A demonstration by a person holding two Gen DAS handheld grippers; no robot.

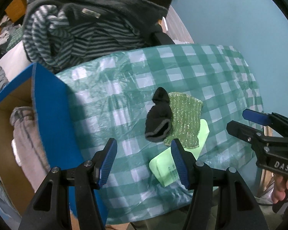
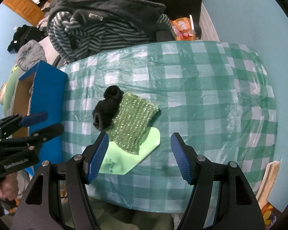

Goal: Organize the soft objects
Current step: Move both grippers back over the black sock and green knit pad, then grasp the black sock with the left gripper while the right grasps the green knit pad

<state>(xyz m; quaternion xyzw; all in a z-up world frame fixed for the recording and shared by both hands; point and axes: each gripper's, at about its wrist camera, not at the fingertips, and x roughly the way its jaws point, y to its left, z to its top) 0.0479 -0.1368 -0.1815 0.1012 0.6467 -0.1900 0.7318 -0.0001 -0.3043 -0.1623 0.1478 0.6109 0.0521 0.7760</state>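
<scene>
both grippers hover empty, jaws apart: left gripper (image 1: 144,161), right gripper (image 2: 139,157). black sock (image 1: 159,117) on green sparkly cloth (image 1: 184,118), mid-table. likely next: grasp sock, carry to blue box (image 1: 53,111).

1. Before me is a table (image 2: 211,80) under a green-and-white checked plastic cloth (image 1: 124,88).
2. A pale green sheet (image 2: 124,163) lies on it.
3. A blue-sided cardboard box (image 1: 53,113) sits at its left end.
</scene>
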